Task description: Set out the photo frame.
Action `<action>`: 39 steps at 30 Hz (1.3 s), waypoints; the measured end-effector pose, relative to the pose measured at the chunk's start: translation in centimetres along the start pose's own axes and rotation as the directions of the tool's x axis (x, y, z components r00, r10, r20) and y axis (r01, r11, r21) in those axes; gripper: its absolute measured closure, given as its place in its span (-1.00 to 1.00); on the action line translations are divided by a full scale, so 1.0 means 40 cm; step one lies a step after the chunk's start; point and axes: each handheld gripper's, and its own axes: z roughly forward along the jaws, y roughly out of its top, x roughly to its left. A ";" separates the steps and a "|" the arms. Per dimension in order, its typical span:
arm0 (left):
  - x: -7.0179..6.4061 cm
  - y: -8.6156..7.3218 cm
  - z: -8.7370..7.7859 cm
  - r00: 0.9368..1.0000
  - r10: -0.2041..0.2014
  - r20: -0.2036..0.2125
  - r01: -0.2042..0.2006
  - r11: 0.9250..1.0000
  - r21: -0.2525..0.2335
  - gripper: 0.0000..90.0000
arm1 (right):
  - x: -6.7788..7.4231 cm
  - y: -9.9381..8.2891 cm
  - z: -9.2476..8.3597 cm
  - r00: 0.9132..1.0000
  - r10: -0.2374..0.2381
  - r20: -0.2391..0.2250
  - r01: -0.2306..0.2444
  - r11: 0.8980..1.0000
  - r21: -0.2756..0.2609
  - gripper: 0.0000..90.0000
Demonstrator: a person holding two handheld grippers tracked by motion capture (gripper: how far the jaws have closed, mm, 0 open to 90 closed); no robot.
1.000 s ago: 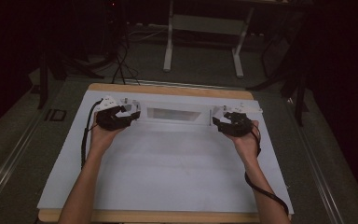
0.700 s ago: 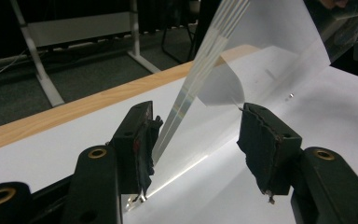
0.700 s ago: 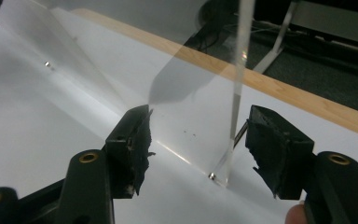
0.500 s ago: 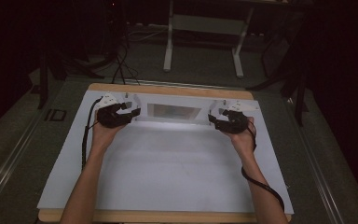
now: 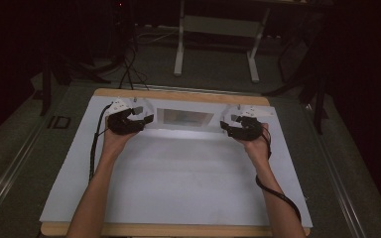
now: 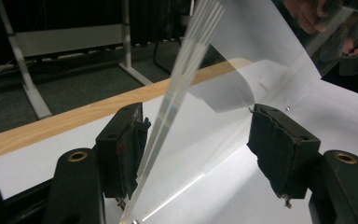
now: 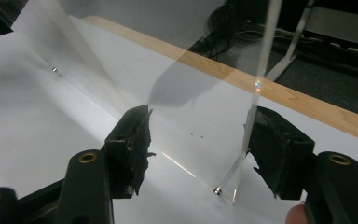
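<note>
1. High view: one clear plastic panel (image 5: 185,118) stands on its edge at the far side of the white sheet (image 5: 178,188) that covers the wooden table (image 5: 178,93). It looks like a see-through box shape, glassy and pale, between the two hands. The left hand-held gripper (image 5: 146,119) is at its left end and the right hand-held gripper (image 5: 226,126) at its right end. Two forearms come in from the bottom, and one cable trails from each gripper.

2. Left gripper view: the left hand-held gripper (image 6: 196,140) has its two black jaws spread wide, having just been opening. The clear plastic panel (image 6: 182,84) rises tilted between them, its layered edge close by the left pad, with the right pad well apart from it; nothing is clamped.

3. Right gripper view: the right hand-held gripper (image 7: 200,144) also has its jaws apart. The clear plastic panel (image 7: 256,93) stands upright just beside the right pad; whether they touch I cannot tell. One small metal bead (image 7: 218,190) sits at the panel's bottom corner.
</note>
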 end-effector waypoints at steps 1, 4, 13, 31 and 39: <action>-0.001 0.000 0.002 1.000 0.000 -0.004 0.000 1.000 -0.001 -0.19 | 0.000 0.000 0.000 1.000 0.003 -0.001 -0.003 1.000 -0.001 -0.10; -0.004 -0.001 0.007 1.000 0.011 -0.026 -0.011 1.000 -0.001 -0.18 | -0.004 0.001 0.004 1.000 0.016 -0.009 -0.016 1.000 -0.007 -0.06; -0.011 0.001 0.019 0.994 0.063 -0.093 -0.063 0.998 0.004 -0.13 | -0.007 0.001 0.018 0.999 0.043 -0.001 -0.043 0.999 -0.028 -0.02; -0.006 0.015 0.038 0.990 0.020 -0.139 -0.020 1.000 0.007 -0.16 | -0.001 0.008 0.034 0.996 0.062 0.068 -0.058 0.997 -0.054 -0.03; -0.005 0.024 0.041 0.989 0.024 -0.144 -0.021 1.000 0.023 -0.14 | -0.006 0.018 0.040 0.996 0.046 0.077 -0.043 0.998 -0.042 -0.02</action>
